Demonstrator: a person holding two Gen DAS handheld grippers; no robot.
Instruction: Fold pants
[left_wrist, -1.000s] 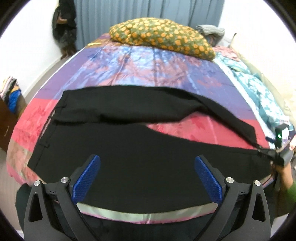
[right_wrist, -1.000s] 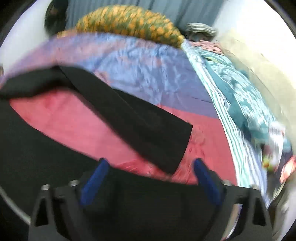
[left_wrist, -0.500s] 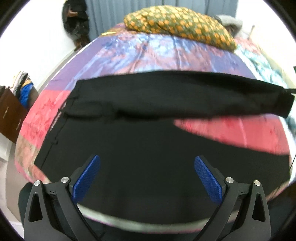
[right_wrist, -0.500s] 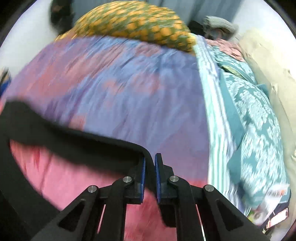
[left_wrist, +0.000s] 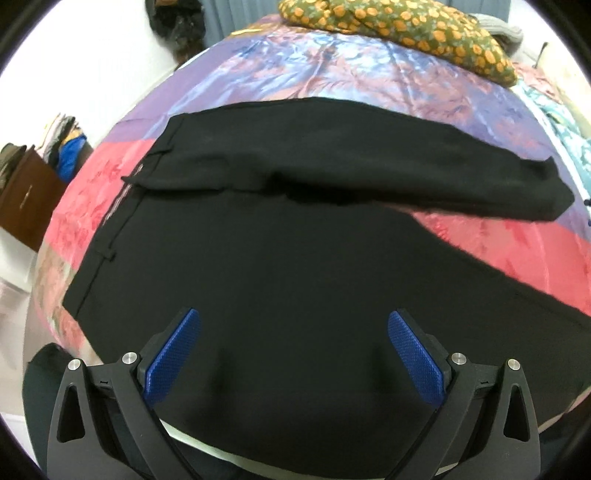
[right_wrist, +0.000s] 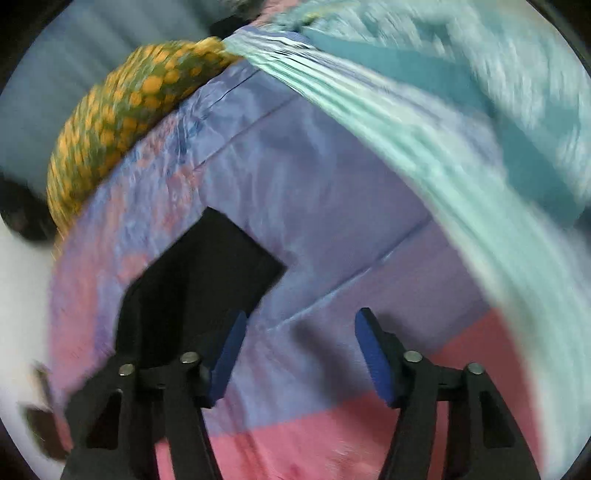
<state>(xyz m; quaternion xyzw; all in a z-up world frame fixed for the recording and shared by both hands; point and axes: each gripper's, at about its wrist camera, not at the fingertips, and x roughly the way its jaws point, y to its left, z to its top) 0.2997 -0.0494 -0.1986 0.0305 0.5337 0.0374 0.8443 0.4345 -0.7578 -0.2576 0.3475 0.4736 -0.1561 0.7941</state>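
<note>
- Jaws: left gripper (left_wrist: 293, 354) spread wide, holding nothing; right gripper (right_wrist: 297, 354) parted, empty.
- Black pants (left_wrist: 266, 258): flat on patterned bedspread (left_wrist: 332, 74), legs splayed.
- Progress: seemingly unfolded; every fold remains.

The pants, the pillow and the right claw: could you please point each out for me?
pants (left_wrist: 280, 280): left wrist view, seat area.
pillow (left_wrist: 399, 29): left wrist view, top surface.
right claw (right_wrist: 297, 354): right wrist view, gap between its open fingertips.

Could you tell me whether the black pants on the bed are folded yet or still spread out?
Spread out, not folded: the pants lie flat on the bedspread, both legs apart with pink cover showing between them.
</note>
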